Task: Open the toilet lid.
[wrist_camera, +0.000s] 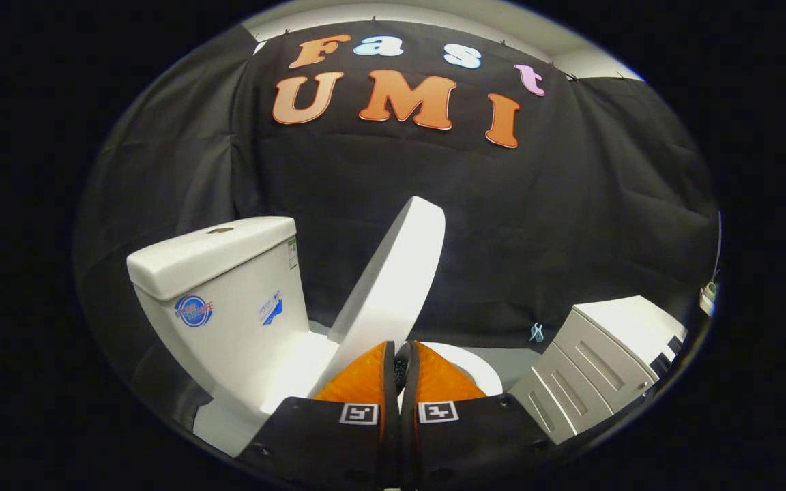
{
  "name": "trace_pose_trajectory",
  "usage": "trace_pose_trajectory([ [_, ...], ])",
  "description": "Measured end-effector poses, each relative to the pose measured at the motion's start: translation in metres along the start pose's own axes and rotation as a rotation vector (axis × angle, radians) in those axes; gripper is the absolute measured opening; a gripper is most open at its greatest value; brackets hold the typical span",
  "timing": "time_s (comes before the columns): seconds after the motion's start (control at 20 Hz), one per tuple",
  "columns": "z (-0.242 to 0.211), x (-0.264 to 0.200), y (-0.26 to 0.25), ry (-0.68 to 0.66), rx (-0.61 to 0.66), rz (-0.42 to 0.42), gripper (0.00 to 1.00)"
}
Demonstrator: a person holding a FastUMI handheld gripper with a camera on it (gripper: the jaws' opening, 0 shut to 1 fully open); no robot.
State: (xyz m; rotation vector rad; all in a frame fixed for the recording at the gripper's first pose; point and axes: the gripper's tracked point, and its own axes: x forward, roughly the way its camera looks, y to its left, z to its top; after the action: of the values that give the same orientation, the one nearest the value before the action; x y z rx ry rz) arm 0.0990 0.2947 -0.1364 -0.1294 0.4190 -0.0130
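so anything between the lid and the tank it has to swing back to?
Nothing visible. The lid stands half raised, tilted, with open space between it and the tank. The tongs sit nearly shut just below the lid's edge; whether they touch it is unclear.

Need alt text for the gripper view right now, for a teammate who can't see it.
The toilet lid stands raised and tilted toward the tank, just ahead of the gripper, whose fingers are closed together. A sliver of the seat shows beyond them, and a white cabinet stands beside the toilet.

Gripper view looks forward along its fingers point(400, 361), seemingly close behind the raised toilet lid point(393, 279).
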Motion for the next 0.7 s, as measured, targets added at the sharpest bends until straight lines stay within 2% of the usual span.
trace_pose_trajectory([
  [0.7,0.040,-0.011,0.093,-0.036,-0.156,-0.053,0.08],
])
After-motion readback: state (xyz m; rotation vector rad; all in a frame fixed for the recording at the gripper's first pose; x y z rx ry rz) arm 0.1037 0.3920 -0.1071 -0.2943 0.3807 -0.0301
